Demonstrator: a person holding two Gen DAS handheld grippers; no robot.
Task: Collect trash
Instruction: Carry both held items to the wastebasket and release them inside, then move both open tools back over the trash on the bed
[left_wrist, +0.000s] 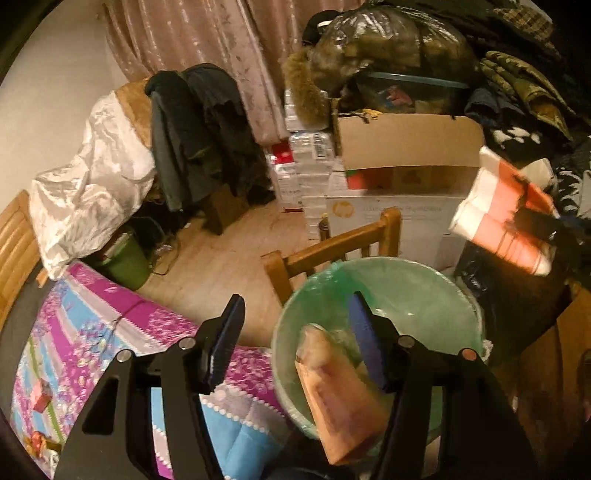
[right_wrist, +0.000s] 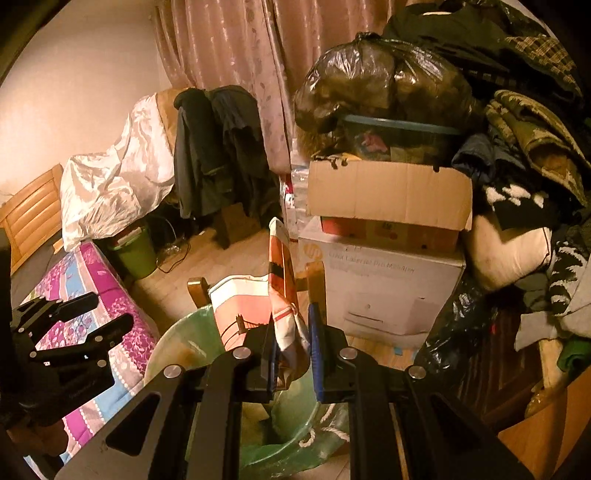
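Hanging over the green-lined bin (right_wrist: 177, 343), the right gripper (right_wrist: 291, 354) pinches a crumpled red-and-white paper bag (right_wrist: 255, 302) between its blue pads. Beside it, the left gripper (left_wrist: 291, 332) stands spread with nothing between its fingers, above the same bin, where an orange packet (left_wrist: 332, 398) lies inside against the rim. A wooden chair (left_wrist: 332, 240) stands just behind the bin, with a patterned quilt (left_wrist: 92, 332) to the left.
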